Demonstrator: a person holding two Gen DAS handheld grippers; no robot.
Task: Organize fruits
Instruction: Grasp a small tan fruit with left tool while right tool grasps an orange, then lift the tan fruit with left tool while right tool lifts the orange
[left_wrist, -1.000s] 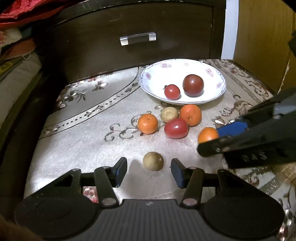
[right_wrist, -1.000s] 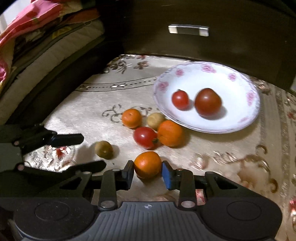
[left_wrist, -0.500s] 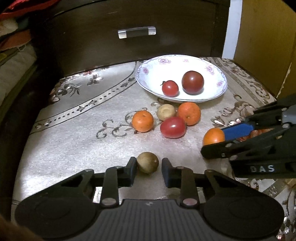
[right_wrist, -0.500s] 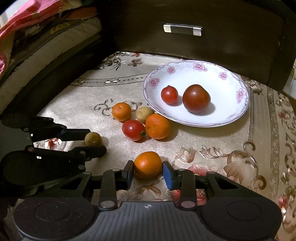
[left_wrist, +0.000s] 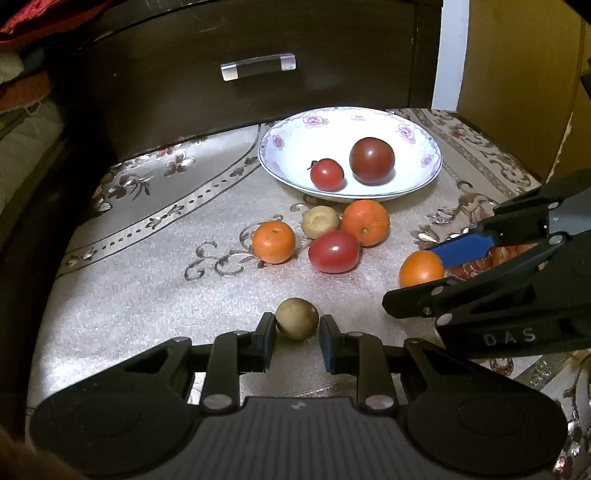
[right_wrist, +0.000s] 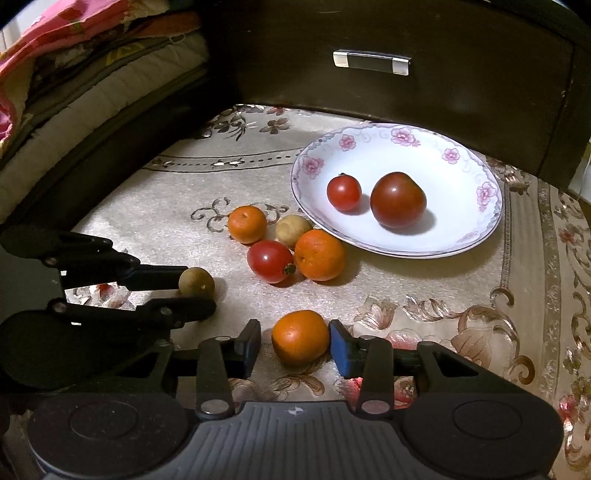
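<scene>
A small brown round fruit (left_wrist: 296, 318) sits between the fingers of my left gripper (left_wrist: 297, 338), which is closed around it; it also shows in the right wrist view (right_wrist: 196, 282). My right gripper (right_wrist: 293, 345) holds an orange (right_wrist: 300, 336), its right pad touching and a small gap at the left pad; the orange also shows in the left wrist view (left_wrist: 421, 268). A white flowered plate (left_wrist: 291, 147) holds a small red tomato (left_wrist: 327, 174) and a large dark tomato (left_wrist: 372, 160).
In front of the plate lie two oranges (left_wrist: 273, 242) (left_wrist: 365, 222), a pale brown fruit (left_wrist: 319, 222) and a red tomato (left_wrist: 334, 251). A dark drawer front with a handle (left_wrist: 258, 66) stands behind. Bedding (right_wrist: 74, 85) lies to the left.
My left gripper has moved forward and closed its fingers around the brown fruit. My right gripper has stayed around the orange, with the view pulled back a little.
</scene>
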